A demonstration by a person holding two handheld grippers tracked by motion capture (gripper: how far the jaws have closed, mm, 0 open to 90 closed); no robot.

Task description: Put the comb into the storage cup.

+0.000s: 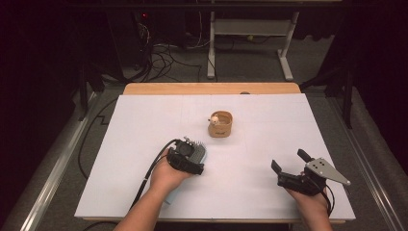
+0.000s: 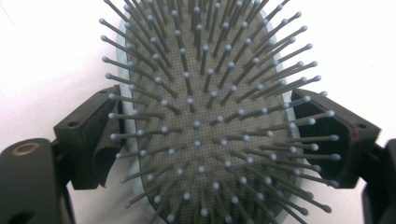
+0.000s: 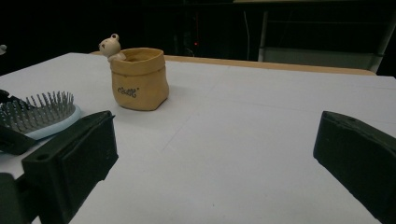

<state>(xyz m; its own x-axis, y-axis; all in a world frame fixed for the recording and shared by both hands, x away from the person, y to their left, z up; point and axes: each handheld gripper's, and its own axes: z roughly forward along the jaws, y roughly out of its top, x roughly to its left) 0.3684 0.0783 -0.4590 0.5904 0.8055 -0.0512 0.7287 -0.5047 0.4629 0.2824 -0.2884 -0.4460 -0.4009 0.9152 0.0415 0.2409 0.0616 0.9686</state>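
Observation:
A hairbrush (image 2: 205, 93) with a pale blue body and grey ball-tipped bristles lies bristles-up between the jaws of my left gripper (image 2: 210, 140), which is shut on its two edges. From above, that gripper (image 1: 188, 153) and the brush (image 1: 201, 152) sit left of the table's centre, a hand around the gripper. Beyond them stands a small tan pot (image 1: 221, 126) with a little bear figure (image 1: 214, 118) at its rim. My right gripper (image 1: 289, 160) rests at the front right, open, jaws wide apart and nothing between them. Its own view (image 3: 217, 154) shows the pot (image 3: 139, 79) and the brush (image 3: 42, 114) to the left.
A white sheet (image 1: 144, 125) covers the wooden table (image 1: 211, 88). Behind the table, a white desk frame (image 1: 250, 29) and loose cables (image 1: 163, 57) are on the dark floor. Metal rails (image 1: 53, 168) run along both sides.

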